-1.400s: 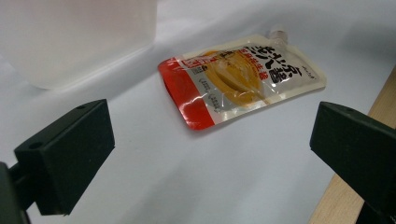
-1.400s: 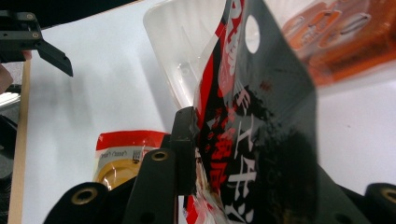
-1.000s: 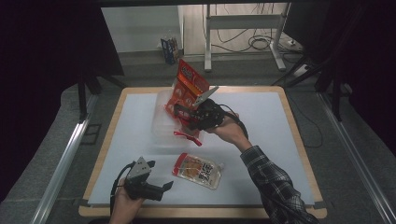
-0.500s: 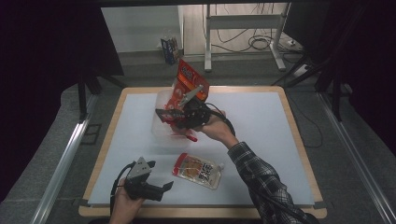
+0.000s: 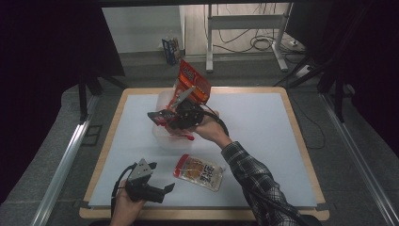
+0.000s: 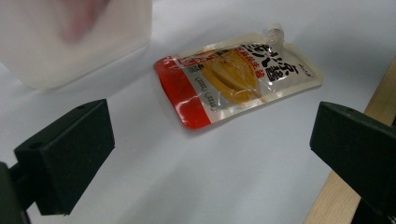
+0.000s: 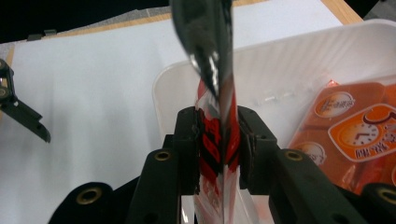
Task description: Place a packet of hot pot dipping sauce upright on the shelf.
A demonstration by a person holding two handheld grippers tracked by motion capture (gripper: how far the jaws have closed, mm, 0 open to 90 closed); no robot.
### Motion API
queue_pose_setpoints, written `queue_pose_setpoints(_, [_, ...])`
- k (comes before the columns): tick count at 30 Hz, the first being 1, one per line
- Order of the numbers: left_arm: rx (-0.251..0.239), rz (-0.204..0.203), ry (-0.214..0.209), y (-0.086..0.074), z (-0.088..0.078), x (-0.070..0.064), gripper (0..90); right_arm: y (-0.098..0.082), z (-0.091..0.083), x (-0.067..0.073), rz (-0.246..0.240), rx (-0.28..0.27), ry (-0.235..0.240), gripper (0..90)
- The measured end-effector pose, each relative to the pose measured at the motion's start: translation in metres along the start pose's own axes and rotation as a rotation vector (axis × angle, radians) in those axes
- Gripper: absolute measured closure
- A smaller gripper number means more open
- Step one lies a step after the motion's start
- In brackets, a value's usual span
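Note:
My right gripper (image 5: 165,117) hovers over a translucent white tub (image 5: 162,136) at the table's middle. In the right gripper view, its jaws (image 7: 217,135) are shut on the edge of a thin red and silver packet (image 7: 212,84) that stands up between them. Orange packets (image 7: 355,126) lie in the tub (image 7: 280,56). A tall orange-red bag (image 5: 194,84) rises at the tub's far side. My left gripper (image 5: 157,192) rests near the front edge, open and holding nothing. In the left gripper view, a clear pouch with a red end (image 6: 238,74) lies on the table beyond the left gripper (image 6: 212,149).
The pouch (image 5: 200,172) lies on the white mat between the tub and the front edge. The table's wooden rim (image 6: 369,107) runs close by the left gripper's right jaw. The mat's right half (image 5: 263,127) is bare.
My right hand has carried the packet to the left, from beside the tall bag to over the tub's left part. The left gripper has stayed put.

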State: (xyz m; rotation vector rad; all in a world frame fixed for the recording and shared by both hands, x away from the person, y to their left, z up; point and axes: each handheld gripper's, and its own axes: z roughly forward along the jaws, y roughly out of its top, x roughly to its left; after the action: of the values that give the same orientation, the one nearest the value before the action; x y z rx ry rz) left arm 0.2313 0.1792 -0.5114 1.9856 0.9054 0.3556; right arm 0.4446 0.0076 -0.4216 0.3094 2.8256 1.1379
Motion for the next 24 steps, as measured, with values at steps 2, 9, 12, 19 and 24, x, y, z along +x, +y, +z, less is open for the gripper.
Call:
queue_pose_setpoints(2, [0.0,0.001,0.0,0.0,0.0,0.0,0.0,0.002,0.002,0.0,-0.002,-0.007,0.001,70.9])
queue_pose_setpoints(9, [0.001,0.002,-0.003,0.0,0.0,0.0,0.0,0.005,0.01,0.001,-0.014,-0.026,0.01,71.1])
queue_pose_setpoints(12, [0.002,0.002,-0.003,0.0,0.0,0.0,0.0,0.005,0.015,0.001,-0.009,-0.039,0.018,71.1])
queue_pose_setpoints(19, [0.005,0.003,-0.006,0.0,0.0,-0.001,0.0,-0.009,0.022,-0.005,0.01,-0.07,0.057,70.8])
queue_pose_setpoints(24, [0.006,0.002,-0.006,0.0,0.001,-0.001,0.0,-0.02,0.026,-0.005,0.009,-0.033,0.05,67.4])
